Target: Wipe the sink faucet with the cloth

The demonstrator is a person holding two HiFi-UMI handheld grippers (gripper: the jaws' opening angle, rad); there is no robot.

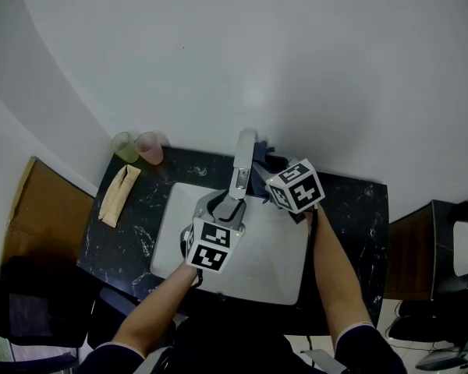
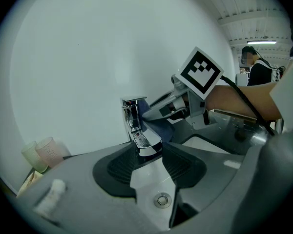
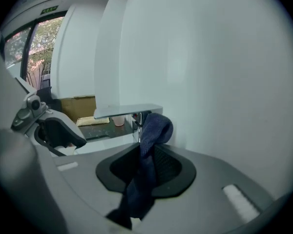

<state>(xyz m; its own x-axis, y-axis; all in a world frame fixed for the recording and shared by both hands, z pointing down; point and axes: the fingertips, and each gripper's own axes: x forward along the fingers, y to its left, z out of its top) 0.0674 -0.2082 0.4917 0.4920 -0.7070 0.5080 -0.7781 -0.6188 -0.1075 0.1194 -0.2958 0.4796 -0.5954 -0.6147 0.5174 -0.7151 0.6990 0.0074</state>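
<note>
Left gripper view: faucet [image 2: 136, 126] between jaws; square marker [image 2: 200, 72] on right gripper [image 2: 149, 113].

The left gripper [image 2: 146, 152] sits at the tip of the faucet [image 1: 242, 162], jaws wide and clamped either side of the spout. The right gripper [image 3: 146, 155] is just right of the faucet, jaws pinching the cloth [image 3: 154, 128]. Both forearms [image 1: 331, 275] stretch toward the faucet.

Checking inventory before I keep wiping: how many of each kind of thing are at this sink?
cups: 2 (green, pink)
faucet: 1
blue cloth: 1
tan packet: 1
sink: 1
Total: 6
</note>
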